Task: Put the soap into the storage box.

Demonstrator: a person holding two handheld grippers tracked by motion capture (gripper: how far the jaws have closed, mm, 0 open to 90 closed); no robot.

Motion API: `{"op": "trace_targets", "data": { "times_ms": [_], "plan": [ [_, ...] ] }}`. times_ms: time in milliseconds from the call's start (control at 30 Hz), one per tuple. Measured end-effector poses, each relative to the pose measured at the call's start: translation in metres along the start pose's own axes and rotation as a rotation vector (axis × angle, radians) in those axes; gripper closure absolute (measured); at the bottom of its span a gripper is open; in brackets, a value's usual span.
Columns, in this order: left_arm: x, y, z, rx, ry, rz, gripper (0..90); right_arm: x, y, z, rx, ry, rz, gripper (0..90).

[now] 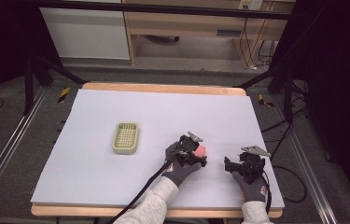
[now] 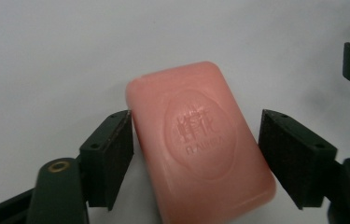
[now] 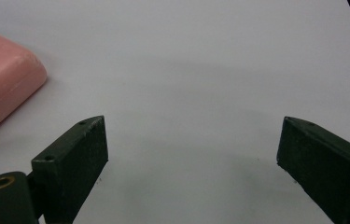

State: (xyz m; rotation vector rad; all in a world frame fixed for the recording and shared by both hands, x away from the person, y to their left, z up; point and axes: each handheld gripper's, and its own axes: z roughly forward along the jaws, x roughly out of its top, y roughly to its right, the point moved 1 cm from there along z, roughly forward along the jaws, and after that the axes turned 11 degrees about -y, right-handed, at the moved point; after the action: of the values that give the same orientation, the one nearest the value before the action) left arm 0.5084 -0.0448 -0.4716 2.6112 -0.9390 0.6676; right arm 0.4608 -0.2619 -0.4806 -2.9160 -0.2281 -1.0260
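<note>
Pale grey table sheet [image 1: 116, 186], cream slotted soap tray [image 1: 126, 137] well left of both hands. Left gripper [image 2: 196, 140] wide, straddling pink soap bar [image 2: 200, 144]; one jaw touching, other apart. Risk: skewed, slick bar squirting out on closing. Embossed, rounded corners. Right gripper [image 3: 191, 154] wide, holding nothing.

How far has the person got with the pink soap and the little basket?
Nothing looks finished yet: the small pale-yellow slotted plastic basket sits empty on the white table sheet. In hand: the left claw is open around the pink rectangular soap bar, one jaw touching it, the other apart. The right claw is open over bare sheet. Probably left: gripping, lifting and putting the soap in the basket.
</note>
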Motion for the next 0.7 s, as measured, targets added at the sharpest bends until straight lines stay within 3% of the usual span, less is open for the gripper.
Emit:
{"op": "trace_targets", "data": {
  "times_ms": [200,700],
  "plan": [
    [-0.005,-0.004,-0.005,-0.009,-0.005,0.000,35.5,0.000,-0.001,0.000,0.002,0.001,-0.001,9.0],
    [-0.004,-0.002,0.006,0.018,-0.012,0.023,35.6,0.000,-0.001,0.000,0.004,0.001,-0.013,8.9]
  ]
}}
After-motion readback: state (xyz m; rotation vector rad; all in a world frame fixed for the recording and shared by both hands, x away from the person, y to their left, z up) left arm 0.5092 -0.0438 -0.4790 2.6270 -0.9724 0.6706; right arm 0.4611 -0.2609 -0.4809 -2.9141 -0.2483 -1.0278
